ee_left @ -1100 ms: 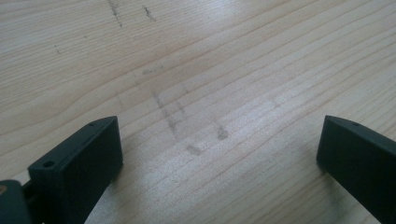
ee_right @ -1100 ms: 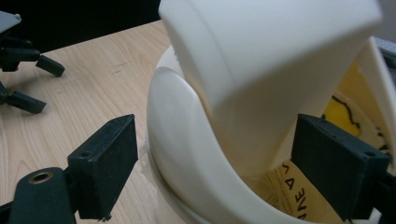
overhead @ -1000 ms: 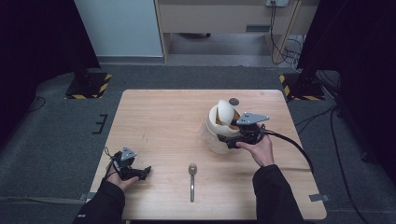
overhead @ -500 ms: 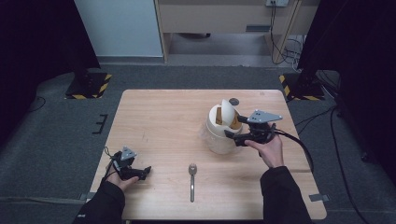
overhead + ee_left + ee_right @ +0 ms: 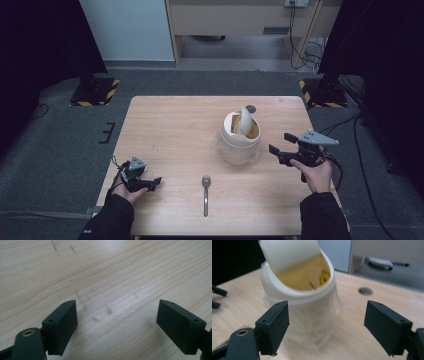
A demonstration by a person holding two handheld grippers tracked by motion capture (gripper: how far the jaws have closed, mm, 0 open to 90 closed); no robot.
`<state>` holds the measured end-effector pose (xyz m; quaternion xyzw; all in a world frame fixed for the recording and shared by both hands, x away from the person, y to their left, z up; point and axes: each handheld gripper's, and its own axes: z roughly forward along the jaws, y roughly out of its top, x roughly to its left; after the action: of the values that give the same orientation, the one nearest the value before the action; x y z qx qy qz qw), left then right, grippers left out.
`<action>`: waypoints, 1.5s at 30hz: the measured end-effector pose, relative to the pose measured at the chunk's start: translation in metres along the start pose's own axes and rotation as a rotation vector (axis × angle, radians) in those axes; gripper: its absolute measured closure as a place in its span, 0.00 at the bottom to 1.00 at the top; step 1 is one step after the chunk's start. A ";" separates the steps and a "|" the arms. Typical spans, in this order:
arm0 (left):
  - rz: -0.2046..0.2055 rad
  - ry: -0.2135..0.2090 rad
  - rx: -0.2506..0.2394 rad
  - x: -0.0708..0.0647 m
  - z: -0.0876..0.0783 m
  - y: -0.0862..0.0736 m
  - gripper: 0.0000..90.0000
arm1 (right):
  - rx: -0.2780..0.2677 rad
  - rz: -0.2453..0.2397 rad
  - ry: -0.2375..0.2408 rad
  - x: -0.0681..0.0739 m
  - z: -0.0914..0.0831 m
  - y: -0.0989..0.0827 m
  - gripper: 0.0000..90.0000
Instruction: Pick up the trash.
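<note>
A small white bin point(image 5: 241, 137) with a clear liner stands right of the table's middle, its swing lid point(image 5: 246, 119) tipped up on edge so the yellowish inside shows. My right gripper point(image 5: 280, 142) hovers just to its right, apart from it, open and facing the bin point(image 5: 299, 290); between its pads point(image 5: 274, 327) there is only air. A metal spoon point(image 5: 205, 192) lies near the front edge. At the front left my left gripper point(image 5: 156, 181) rests low over bare wood point(image 5: 110, 285); its jaws have just been closing a little, stand open, and hold nothing.
The wooden table point(image 5: 170, 130) has a round hole point(image 5: 250, 108) behind the bin, also seen as a hole point(image 5: 365, 291) in the right gripper view. Dark floor surrounds it, with striped stand bases point(image 5: 95, 92) at the back corners and a cabinet beyond.
My right gripper has pulled away from the bin toward the right. The bin's swing lid has tipped from domed over to standing on edge. The left hand has stayed put.
</note>
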<state>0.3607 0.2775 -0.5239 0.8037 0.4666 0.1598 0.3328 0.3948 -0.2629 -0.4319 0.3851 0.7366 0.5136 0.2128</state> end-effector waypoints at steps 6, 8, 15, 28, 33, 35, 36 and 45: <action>-0.014 -0.025 -0.082 -0.013 -0.009 0.009 0.24 | 0.086 0.021 -0.030 -0.007 -0.003 -0.028 0.22; -0.009 -0.031 -0.106 -0.018 -0.012 0.012 0.25 | 0.099 0.023 -0.039 -0.009 -0.003 -0.034 0.22; -0.010 -0.047 -0.157 -0.039 -0.020 0.018 0.29 | 0.148 0.059 -0.072 -0.012 -0.002 -0.050 0.22; 0.004 -0.107 -0.196 -0.100 -0.018 0.030 0.33 | 0.252 0.070 -0.121 -0.019 0.010 -0.069 0.21; 0.014 -0.108 -0.164 -0.118 -0.012 0.029 0.35 | 0.266 0.078 -0.131 -0.020 0.009 -0.070 0.21; 0.021 -0.114 -0.154 -0.126 -0.009 0.029 0.35 | 0.266 0.078 -0.133 -0.020 0.010 -0.071 0.21; 0.028 -0.116 -0.147 -0.130 -0.007 0.029 0.35 | 0.267 0.078 -0.135 -0.020 0.010 -0.070 0.21; 0.024 -0.119 -0.091 -0.155 0.013 0.030 0.37 | 0.281 0.072 -0.137 -0.021 0.011 -0.071 0.20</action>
<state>0.3076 0.1292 -0.5044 0.8014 0.4286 0.1369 0.3941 0.3902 -0.2855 -0.5033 0.4716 0.7706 0.3853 0.1880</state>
